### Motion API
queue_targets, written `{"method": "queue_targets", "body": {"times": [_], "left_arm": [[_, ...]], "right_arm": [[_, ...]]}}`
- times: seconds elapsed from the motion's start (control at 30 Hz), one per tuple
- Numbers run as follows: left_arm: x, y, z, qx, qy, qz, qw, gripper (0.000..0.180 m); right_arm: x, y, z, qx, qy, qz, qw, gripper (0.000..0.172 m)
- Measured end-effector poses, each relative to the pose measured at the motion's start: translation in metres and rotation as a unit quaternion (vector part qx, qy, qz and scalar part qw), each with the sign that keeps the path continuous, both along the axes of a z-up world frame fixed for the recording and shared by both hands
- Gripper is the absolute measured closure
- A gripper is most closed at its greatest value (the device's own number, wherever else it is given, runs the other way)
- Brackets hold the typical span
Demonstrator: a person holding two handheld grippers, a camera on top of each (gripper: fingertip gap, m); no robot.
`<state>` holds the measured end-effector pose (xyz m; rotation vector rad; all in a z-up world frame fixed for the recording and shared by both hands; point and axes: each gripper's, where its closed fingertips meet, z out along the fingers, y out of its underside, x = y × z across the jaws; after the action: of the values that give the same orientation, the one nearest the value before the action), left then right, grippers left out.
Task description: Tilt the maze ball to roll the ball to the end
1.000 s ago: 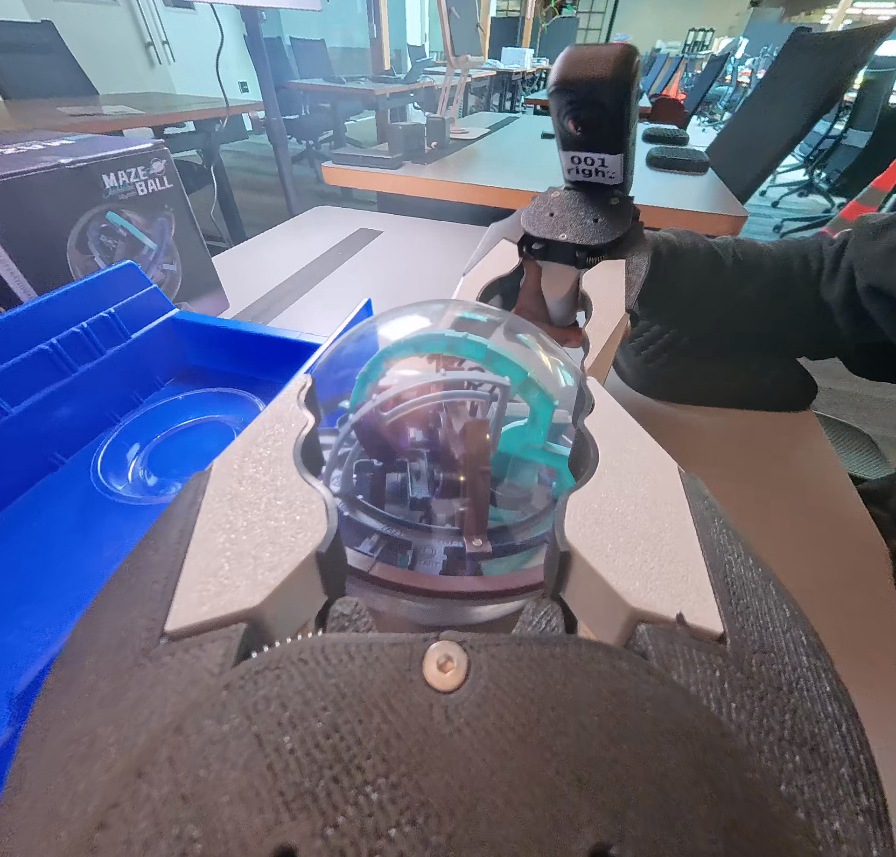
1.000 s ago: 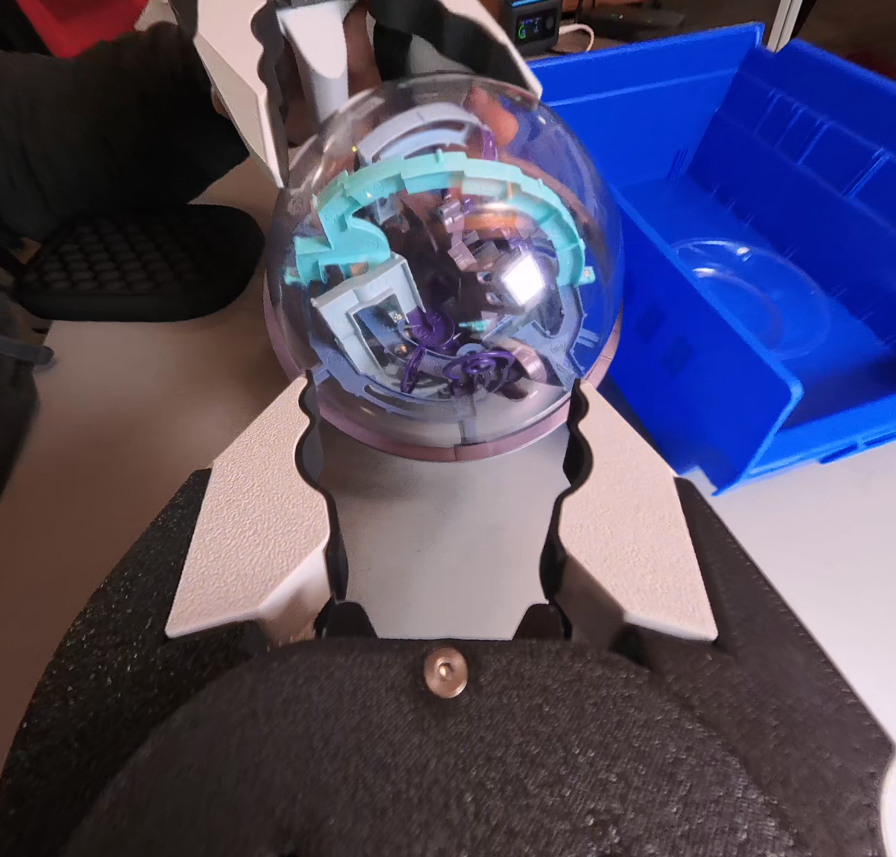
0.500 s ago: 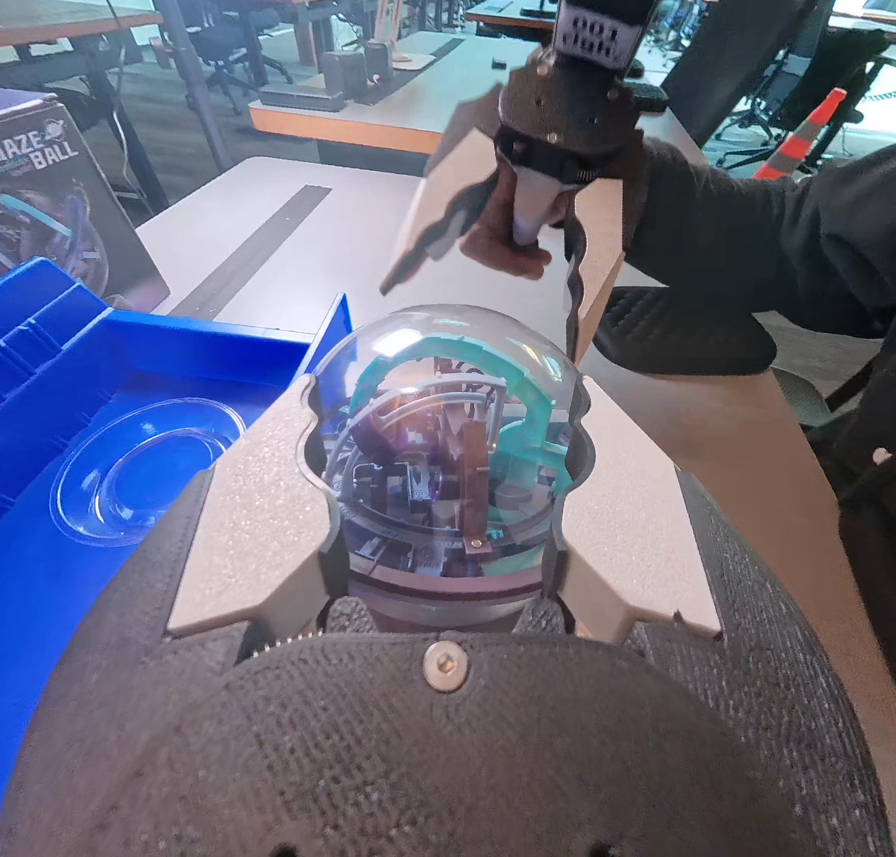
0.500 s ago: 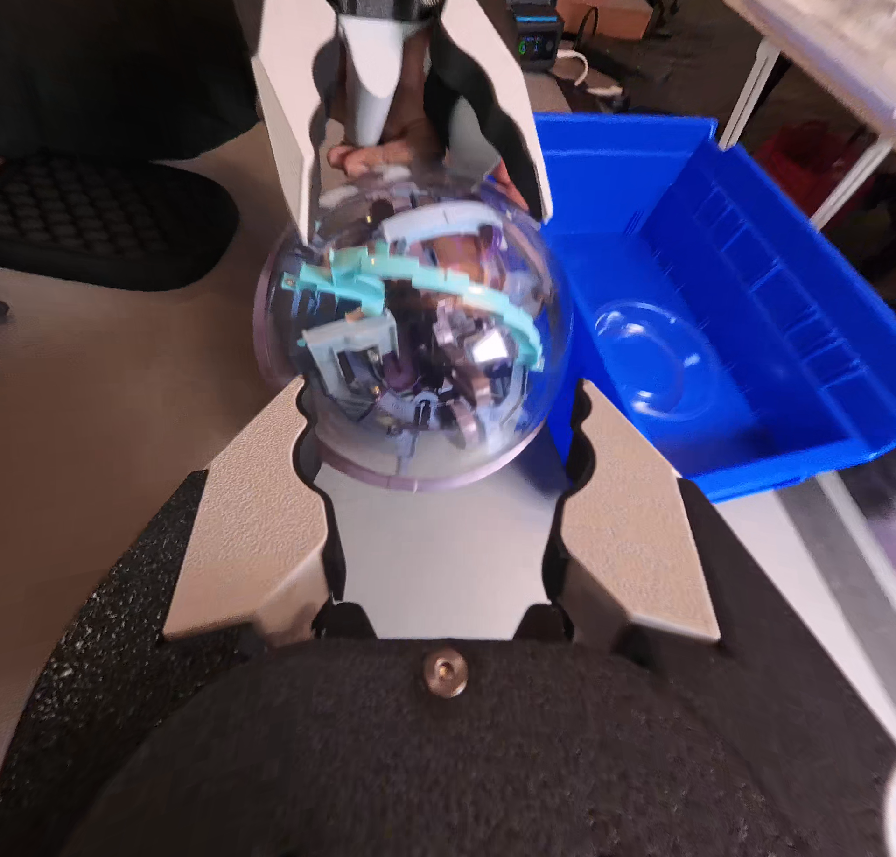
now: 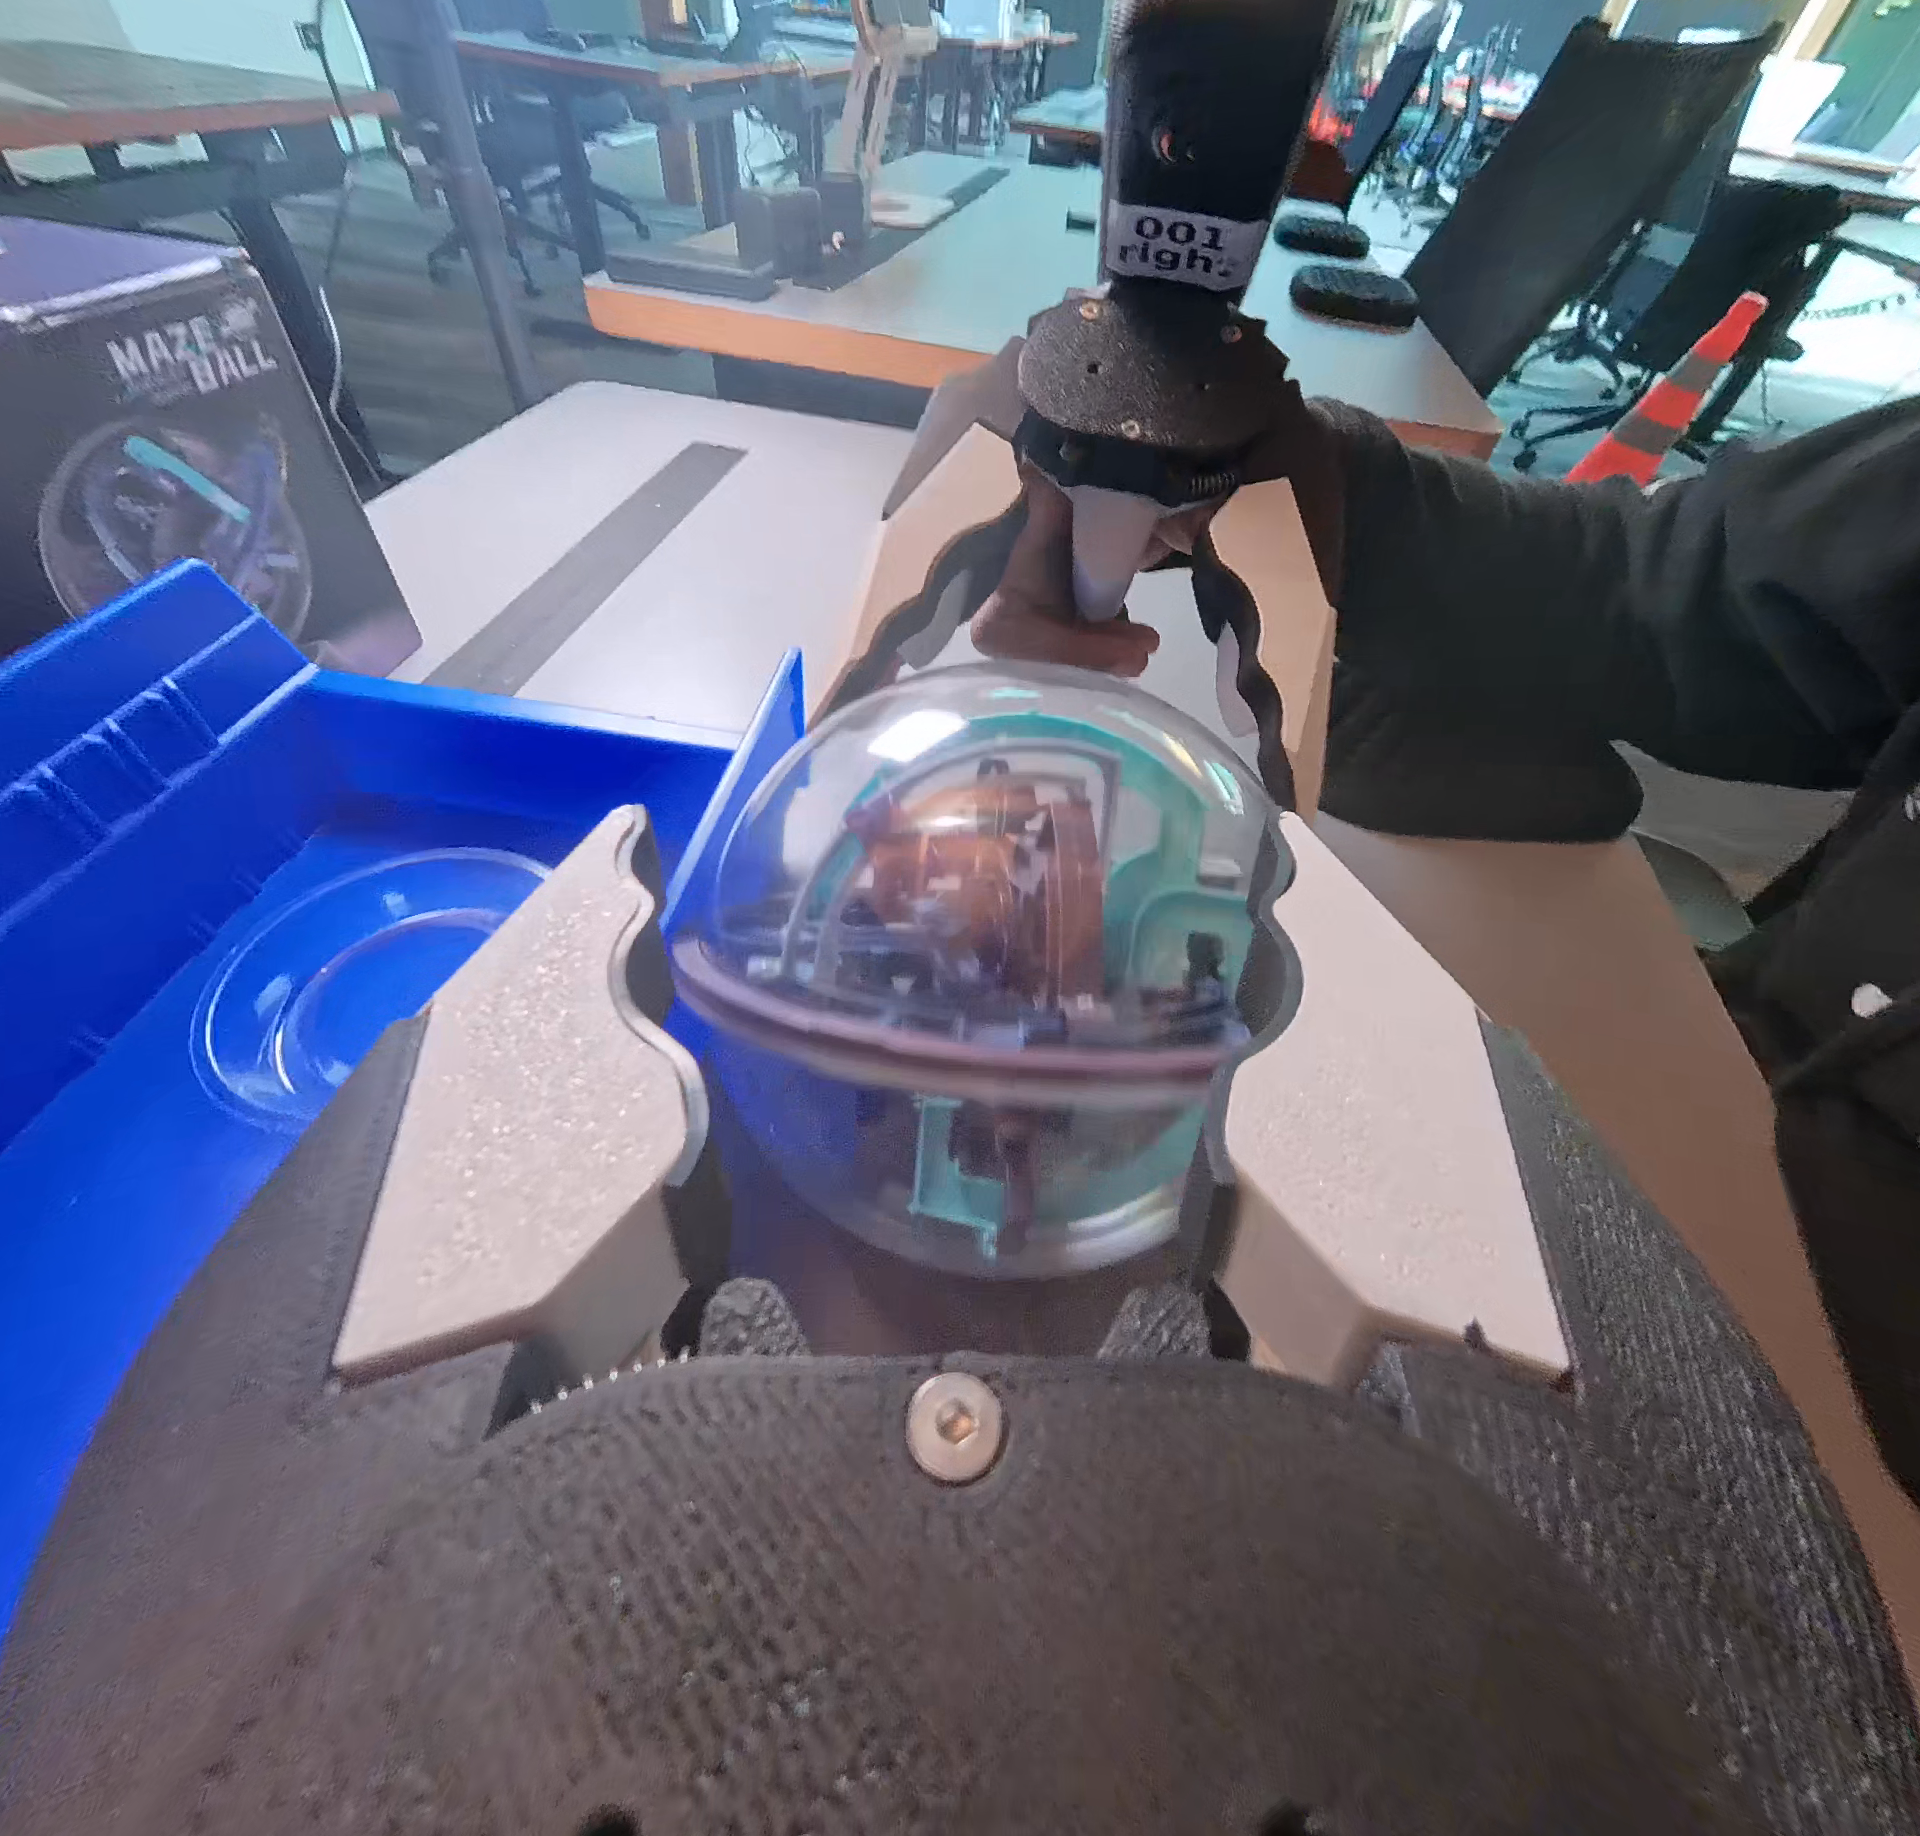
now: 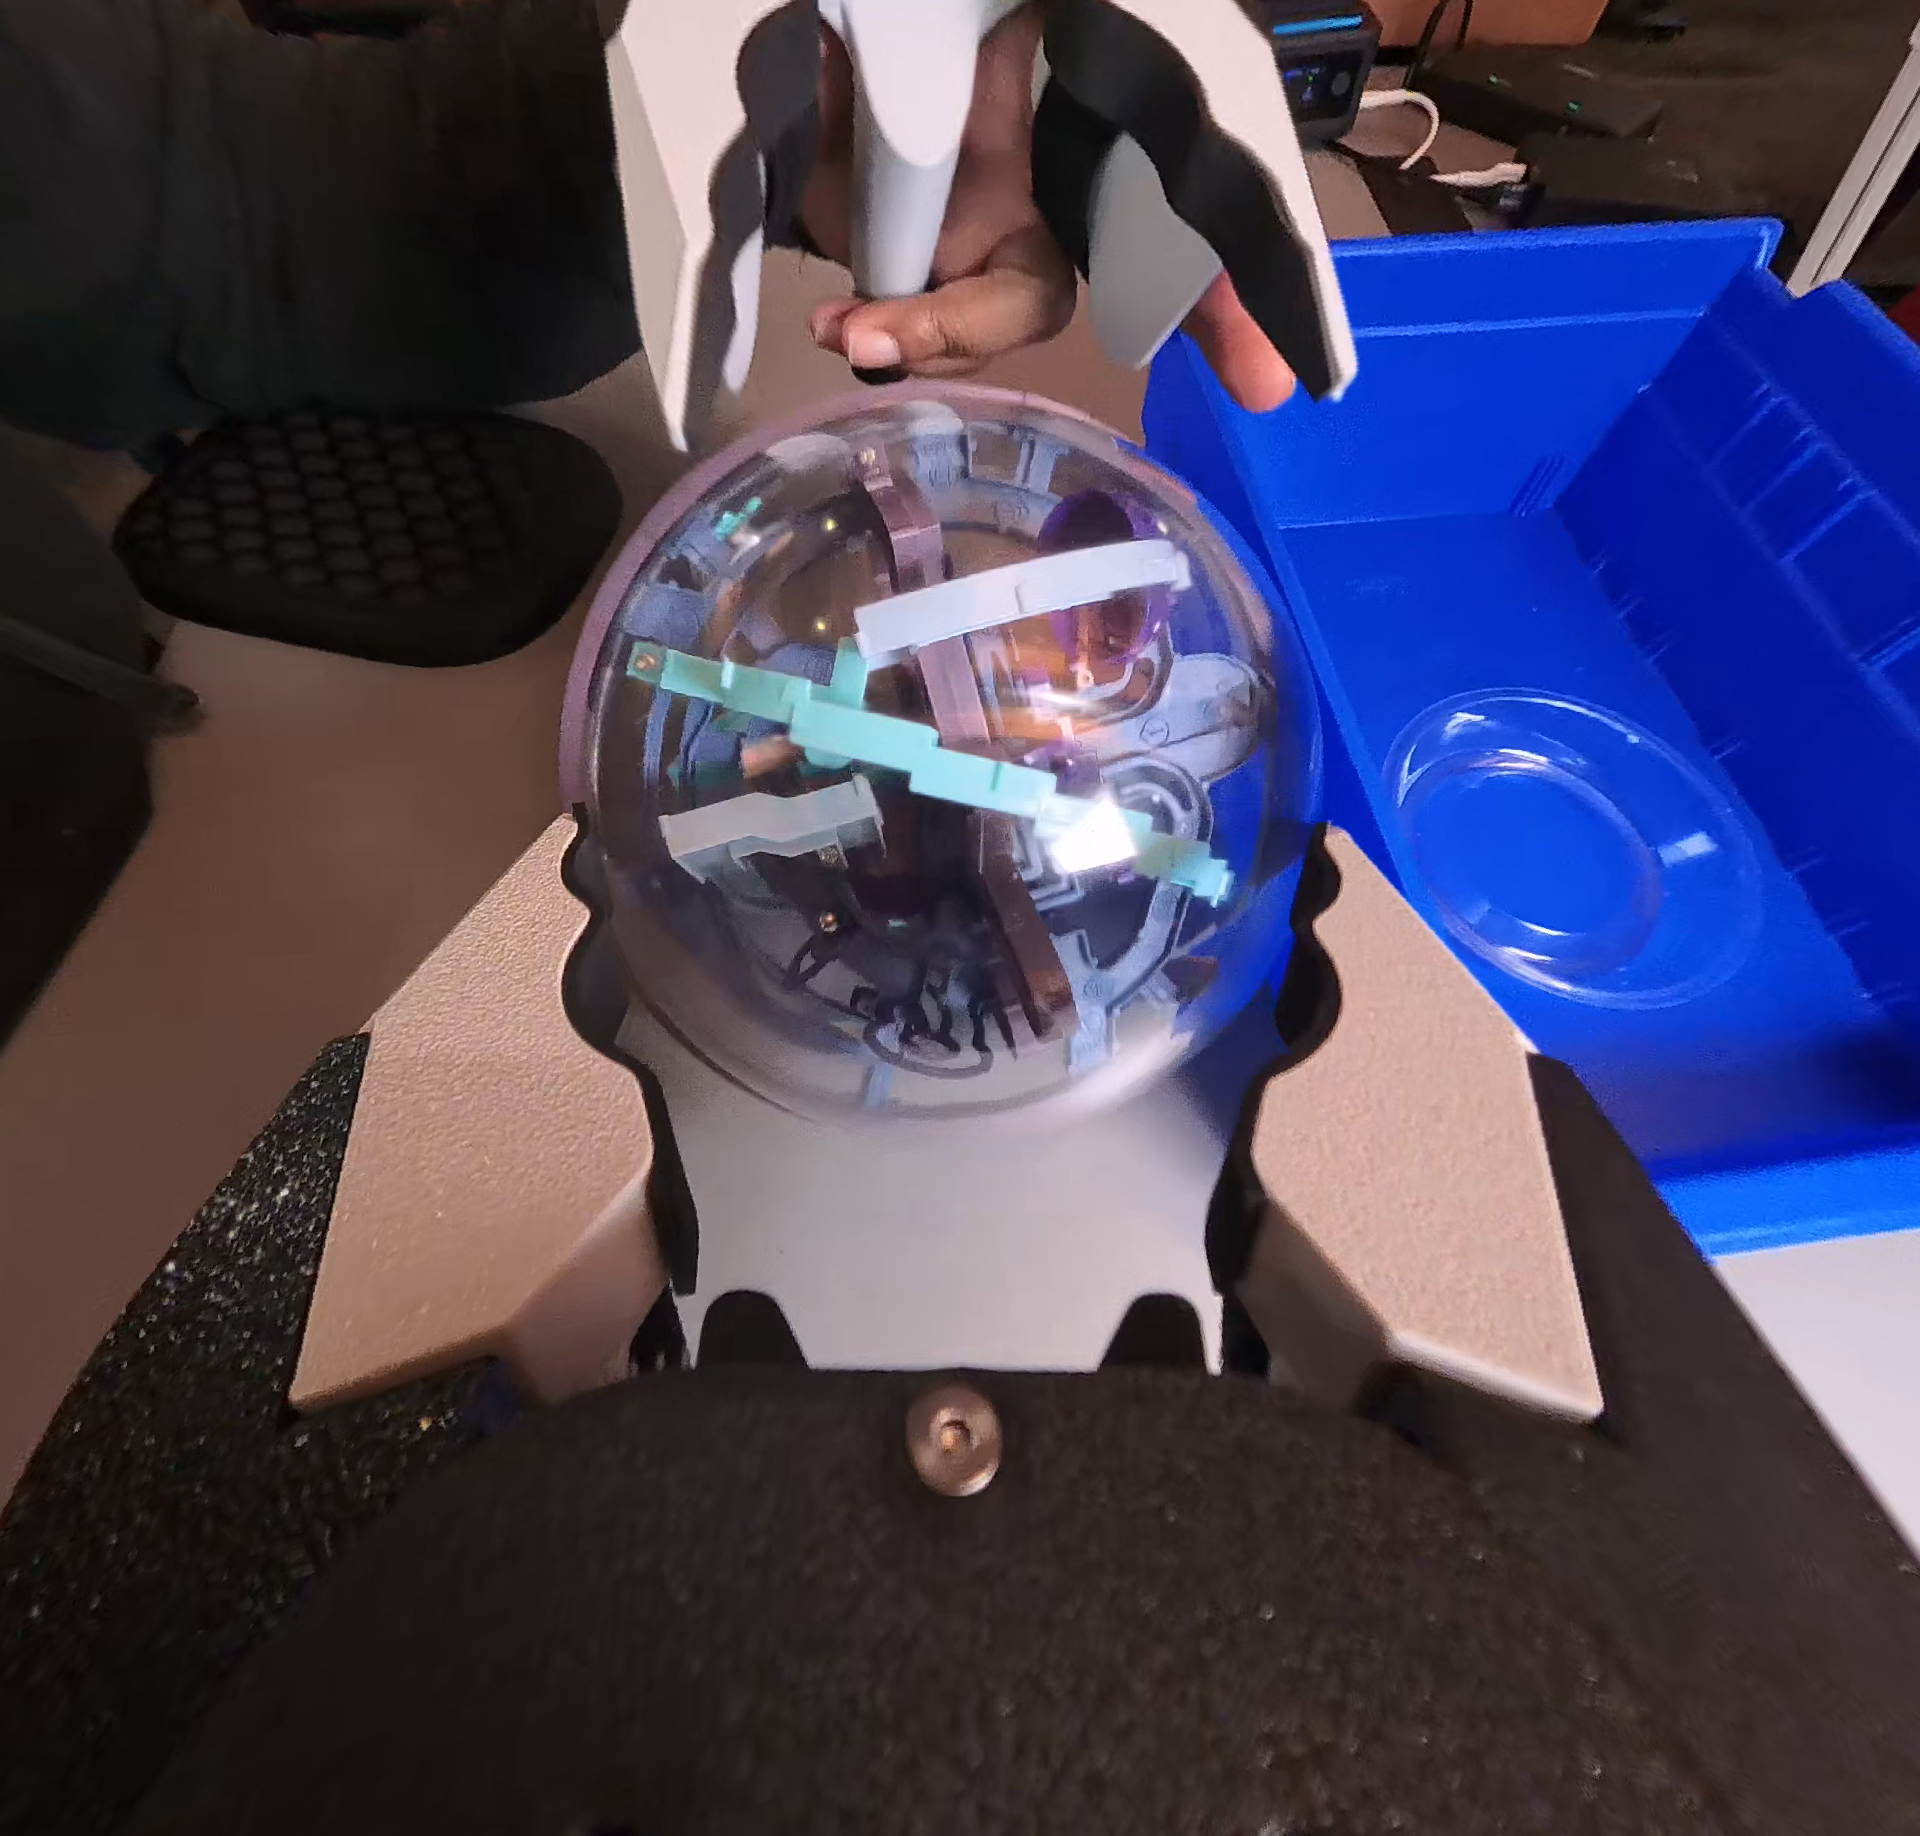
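Maze ball (image 5: 977,965): clear plastic sphere w/ mauve seam ring round the middle; inside, teal, grey, purple and brown track pieces. Seam runs roughly level in left wrist view, slightly tilted; dome half up. In right wrist view (image 6: 925,758) a teal stepped track crosses diagonally, upper-left to lower-right. Small metal ball inside: can't tell position. Sphere sits over counter (image 6: 312,851), just beside blue bin (image 6: 1558,456).

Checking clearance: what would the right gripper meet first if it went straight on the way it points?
The maze ball, which sits between its spread fingers; beyond it, probably the left gripper facing it.
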<state>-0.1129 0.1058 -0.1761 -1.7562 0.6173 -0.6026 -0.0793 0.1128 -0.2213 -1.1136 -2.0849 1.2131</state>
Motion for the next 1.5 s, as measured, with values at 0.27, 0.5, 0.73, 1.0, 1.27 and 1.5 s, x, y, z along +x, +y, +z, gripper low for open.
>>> {"method": "queue_targets", "body": {"times": [0.27, 0.5, 0.73, 1.0, 1.27, 1.5], "left_arm": [[0.003, -0.015, -0.016, -0.052, 0.055, -0.017, 0.997, 0.065], [0.0, -0.037, -0.031, -0.094, 0.056, -0.05, 0.993, 0.052], [0.02, -0.007, -0.041, -0.104, 0.065, -0.064, 0.99, 0.04], [0.036, 0.007, -0.051, -0.115, 0.054, -0.098, 0.987, 0.04], [0.041, 0.009, -0.079, -0.163, 0.073, -0.114, 0.977, 0.041], [0.036, 0.007, -0.059, -0.132, 0.067, -0.105, 0.983, 0.044]], "right_arm": [[0.003, -0.001, -0.015, 0.002, -0.017, 0.003, 1.0, 0.046], [0.009, -0.002, -0.015, -0.008, -0.012, 0.004, 1.0, 0.056], [0.02, 0.01, -0.018, 0.0, -0.018, -0.02, 1.0, 0.052], [0.029, 0.022, 0.0, -0.021, 0.023, -0.027, 0.999, 0.046], [0.02, 0.023, 0.02, -0.063, 0.08, -0.043, 0.994, 0.048], [0.026, 0.025, 0.014, -0.078, 0.059, -0.057, 0.994, 0.048]]}}
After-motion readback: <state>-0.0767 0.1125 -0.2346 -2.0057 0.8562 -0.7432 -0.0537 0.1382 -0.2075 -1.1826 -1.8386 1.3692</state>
